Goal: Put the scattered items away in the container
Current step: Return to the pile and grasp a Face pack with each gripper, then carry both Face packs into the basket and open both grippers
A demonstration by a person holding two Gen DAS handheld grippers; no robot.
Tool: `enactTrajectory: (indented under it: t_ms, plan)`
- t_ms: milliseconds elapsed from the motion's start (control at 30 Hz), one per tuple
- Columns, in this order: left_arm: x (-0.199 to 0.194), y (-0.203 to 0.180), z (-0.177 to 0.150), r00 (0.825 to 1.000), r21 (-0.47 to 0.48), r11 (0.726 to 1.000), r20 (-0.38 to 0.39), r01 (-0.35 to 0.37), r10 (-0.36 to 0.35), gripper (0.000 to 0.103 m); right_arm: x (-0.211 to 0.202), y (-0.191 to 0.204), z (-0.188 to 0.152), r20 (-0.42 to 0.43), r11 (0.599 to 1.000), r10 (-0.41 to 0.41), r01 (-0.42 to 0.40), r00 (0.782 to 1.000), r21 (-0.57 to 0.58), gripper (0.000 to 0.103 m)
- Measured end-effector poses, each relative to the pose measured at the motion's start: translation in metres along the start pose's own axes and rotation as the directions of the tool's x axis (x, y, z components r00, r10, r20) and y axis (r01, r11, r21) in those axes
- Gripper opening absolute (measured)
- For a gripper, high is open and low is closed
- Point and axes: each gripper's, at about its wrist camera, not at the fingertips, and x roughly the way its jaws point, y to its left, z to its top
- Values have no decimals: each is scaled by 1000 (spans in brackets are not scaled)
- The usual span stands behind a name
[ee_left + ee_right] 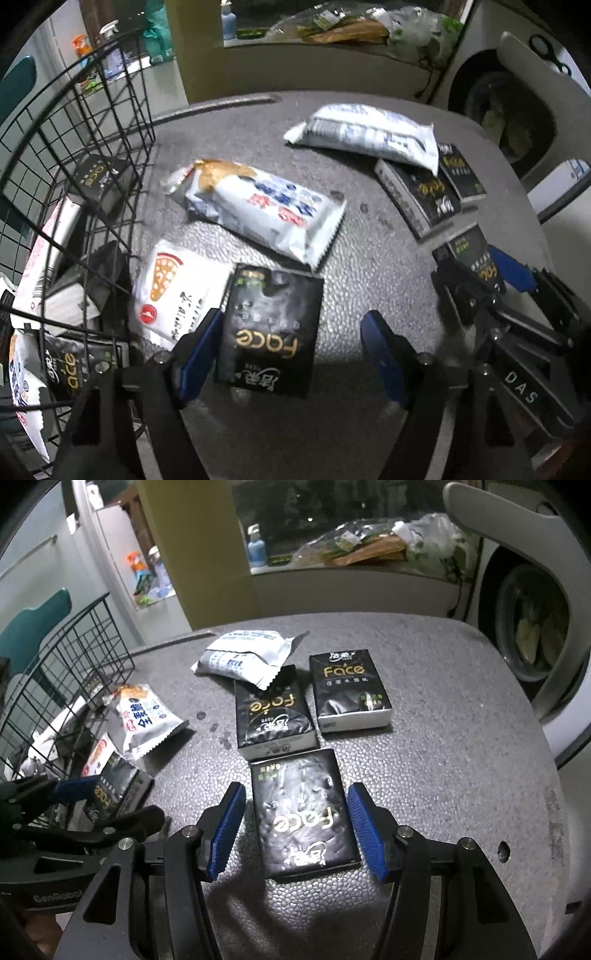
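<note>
We work over a grey pebbled table (pixel 424 738), with a black wire basket (pixel 92 155) at its left edge already holding several packs and pouches. Beyond the table stand a windowsill heaped with bags (pixel 369 550) and a washing machine (pixel 528 635).

Our left gripper (pixel 291 354) hangs spread wide over a black "Face" tissue pack (pixel 269 328); the left blue pad sits just beside the pack's edge, the right one well apart, so nothing is clamped. Against that pack's left side lies a white pizza-print sachet (pixel 177 291), and a white-and-blue snack bag (pixel 258 210) lies just beyond it. A second pale pouch (pixel 365 136) overlaps one of two further black packs (pixel 273 712) (pixel 349 690) lying side by side.

Our right gripper (pixel 297 827) straddles another black tissue pack (pixel 303 812), glossy, its gold lettering upside down to us. Both blue pads stand off its sides with table showing between, so it is released, not gripped.
</note>
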Motion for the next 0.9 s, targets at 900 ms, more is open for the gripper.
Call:
enactTrajectory:
  t_ms: [900]
  plan:
    - [-9,-31,-31,1000,48,999,-10,7,-6,52,-45,-17,-56,-48,999,-41,41,998,5,48]
